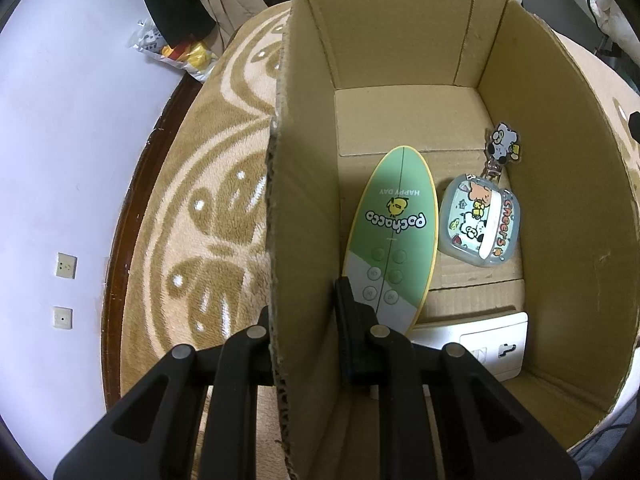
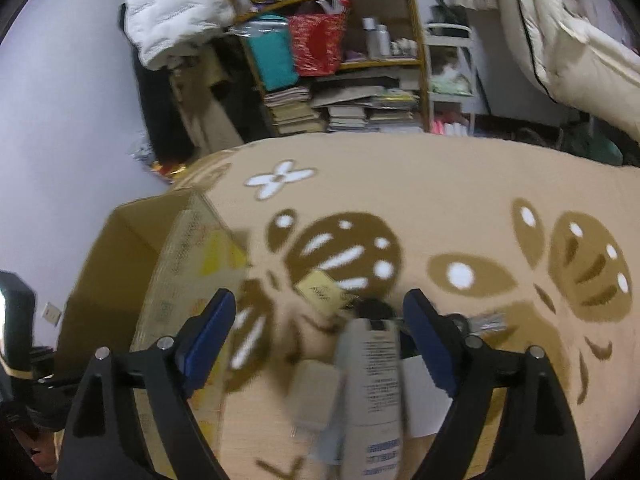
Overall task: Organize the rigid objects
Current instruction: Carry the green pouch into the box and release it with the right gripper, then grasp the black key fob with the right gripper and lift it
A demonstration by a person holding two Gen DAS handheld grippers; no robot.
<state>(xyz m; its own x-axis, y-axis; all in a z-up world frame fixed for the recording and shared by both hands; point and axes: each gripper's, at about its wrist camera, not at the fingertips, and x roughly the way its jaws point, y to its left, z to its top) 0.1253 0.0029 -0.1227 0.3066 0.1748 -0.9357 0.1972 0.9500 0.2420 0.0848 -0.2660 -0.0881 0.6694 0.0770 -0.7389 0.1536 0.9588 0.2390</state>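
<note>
My left gripper (image 1: 303, 300) is shut on the left wall of an open cardboard box (image 1: 304, 160), one finger outside and one inside. In the box lie a green surfboard-shaped remote (image 1: 390, 232), a cartoon case marked "cheers" (image 1: 478, 224) with a keychain charm (image 1: 506, 146), and a white device (image 1: 480, 344). In the right wrist view the box (image 2: 120, 260) stands at the left. My right gripper (image 2: 319, 298) is open above the rug, nothing touching its pads. Below it lie a grey tube (image 2: 374, 380), a small yellow card (image 2: 320, 290), a black round thing (image 2: 374, 310) and a blurred metallic piece (image 2: 490, 322).
A tan rug with brown butterfly patterns (image 2: 440, 200) covers the floor. A cluttered shelf with books and bags (image 2: 340, 60) stands at the back, bedding (image 2: 580, 60) hangs at the right, and a pale wall (image 1: 60, 160) with sockets runs along the left.
</note>
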